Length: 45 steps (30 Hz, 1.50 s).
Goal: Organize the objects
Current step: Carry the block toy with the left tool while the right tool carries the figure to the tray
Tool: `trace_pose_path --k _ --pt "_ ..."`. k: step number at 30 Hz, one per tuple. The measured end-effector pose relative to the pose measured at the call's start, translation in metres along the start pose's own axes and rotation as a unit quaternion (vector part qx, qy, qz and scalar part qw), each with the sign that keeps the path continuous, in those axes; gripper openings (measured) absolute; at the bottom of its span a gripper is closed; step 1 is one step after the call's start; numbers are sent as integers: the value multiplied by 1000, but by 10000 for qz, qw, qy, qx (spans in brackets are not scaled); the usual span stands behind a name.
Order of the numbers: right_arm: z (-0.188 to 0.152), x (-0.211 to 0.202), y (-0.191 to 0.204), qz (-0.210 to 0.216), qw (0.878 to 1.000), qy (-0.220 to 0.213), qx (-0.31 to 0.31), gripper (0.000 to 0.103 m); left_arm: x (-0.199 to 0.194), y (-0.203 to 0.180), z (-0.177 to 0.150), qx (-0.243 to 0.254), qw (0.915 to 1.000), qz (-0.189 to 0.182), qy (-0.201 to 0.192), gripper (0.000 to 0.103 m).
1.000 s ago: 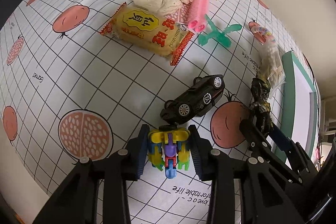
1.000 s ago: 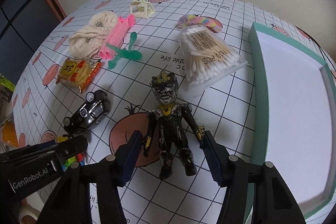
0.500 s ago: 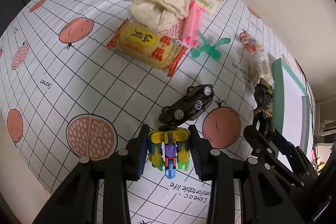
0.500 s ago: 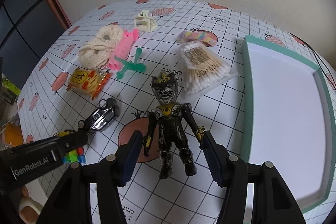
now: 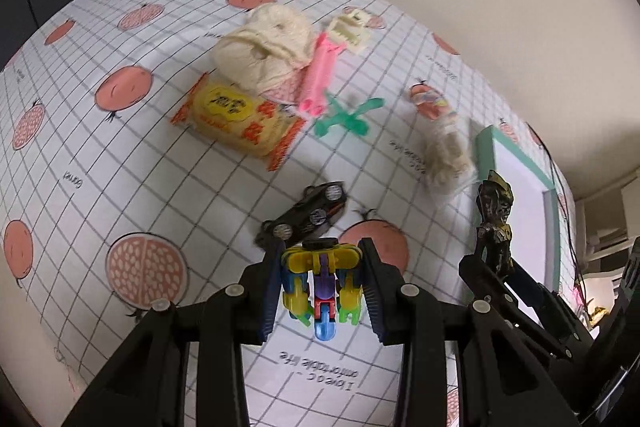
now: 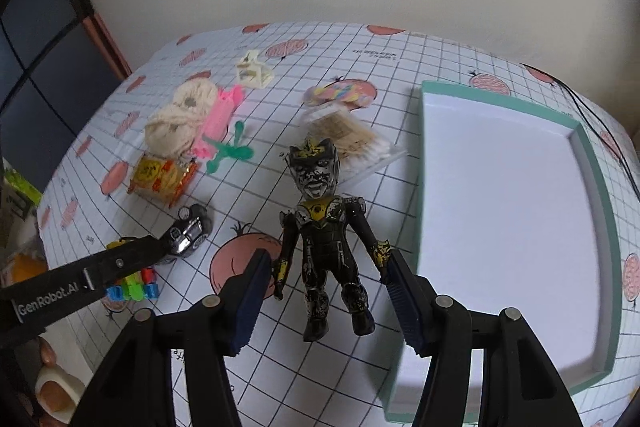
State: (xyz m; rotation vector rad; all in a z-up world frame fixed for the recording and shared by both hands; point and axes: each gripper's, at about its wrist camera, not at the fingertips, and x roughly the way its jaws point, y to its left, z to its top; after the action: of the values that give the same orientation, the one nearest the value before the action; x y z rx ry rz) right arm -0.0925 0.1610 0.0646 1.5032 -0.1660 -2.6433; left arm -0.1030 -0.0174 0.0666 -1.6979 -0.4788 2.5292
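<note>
Multicoloured block robot [image 5: 320, 283], black figure [image 6: 326, 231] aloft

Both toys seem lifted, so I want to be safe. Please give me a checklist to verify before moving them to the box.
1. Left gripper jaws closed on the block toy: ok.
2. Right gripper jaws closed on the figure by its hands: ok, but how firm, cannot tell.
3. Box empty: ok.
4. Path to the box free: ok.
5. Toy car clear of the left jaws: cannot tell.
</note>
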Motion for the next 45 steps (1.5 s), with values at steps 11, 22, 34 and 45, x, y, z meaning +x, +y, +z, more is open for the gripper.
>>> trace_pose_path --k 11,22,34,45 --pt "-2 -18 -47 -217 9984 -189 495 61 0 -42 -13 381 9989 -184 -182 38" --pt "-15 -19 -114 -645 9921 -77 1076 61 16 -100 -23 1009 9935 -456 -272 38" --pt "-13 -22 -176 -1145 9837 -223 1371 61 45 -171 -13 1585 9835 -844 -196 38" --pt "10 5 -204 -1220 9830 -243 1351 61 78 -218 8 1916 9762 -993 -191 39"
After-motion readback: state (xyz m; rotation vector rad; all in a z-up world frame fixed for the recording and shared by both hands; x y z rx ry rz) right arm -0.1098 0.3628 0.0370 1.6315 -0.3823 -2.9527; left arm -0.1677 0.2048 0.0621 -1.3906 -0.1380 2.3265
